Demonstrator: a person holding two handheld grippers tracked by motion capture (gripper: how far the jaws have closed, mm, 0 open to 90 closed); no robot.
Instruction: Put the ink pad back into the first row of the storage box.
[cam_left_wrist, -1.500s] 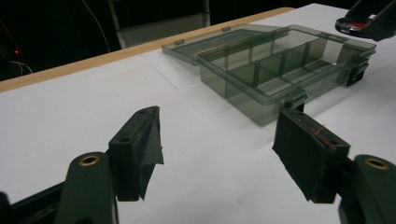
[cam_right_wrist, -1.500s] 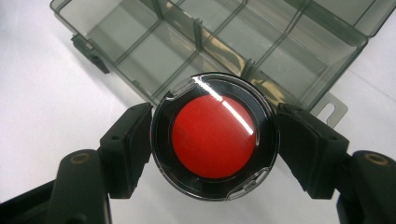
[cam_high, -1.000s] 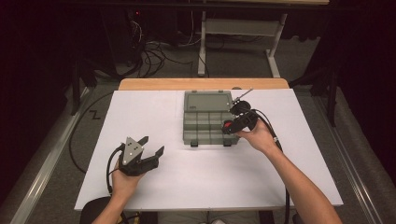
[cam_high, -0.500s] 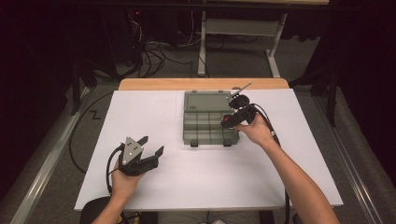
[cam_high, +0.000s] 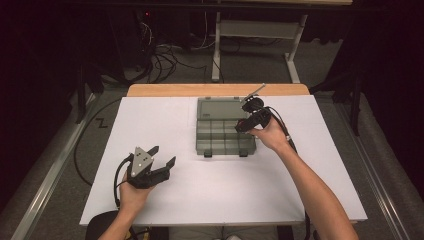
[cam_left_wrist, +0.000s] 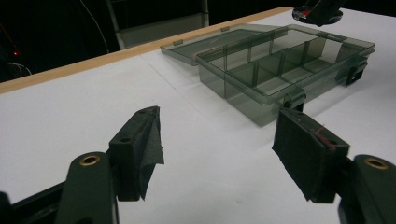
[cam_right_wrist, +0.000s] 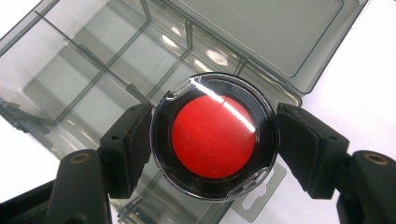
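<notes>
right gripper (cam_right_wrist: 214, 140): clamped on red disc case (cam_right_wrist: 214, 136) | left gripper (cam_left_wrist: 224, 158): jaws apart, holding nothing

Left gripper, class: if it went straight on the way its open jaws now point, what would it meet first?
Probably the grey compartment box. The left gripper points across bare white table towards the box's near corner, with nothing between them. Depth is unclear, so it might just pass that corner's left side.

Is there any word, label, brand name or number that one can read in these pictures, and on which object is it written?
None can be read.
Round black case with red disc in the right gripper: plain, no print.
Smoky transparent plastic compartment box: no label.
Open left gripper: no marking.
</notes>
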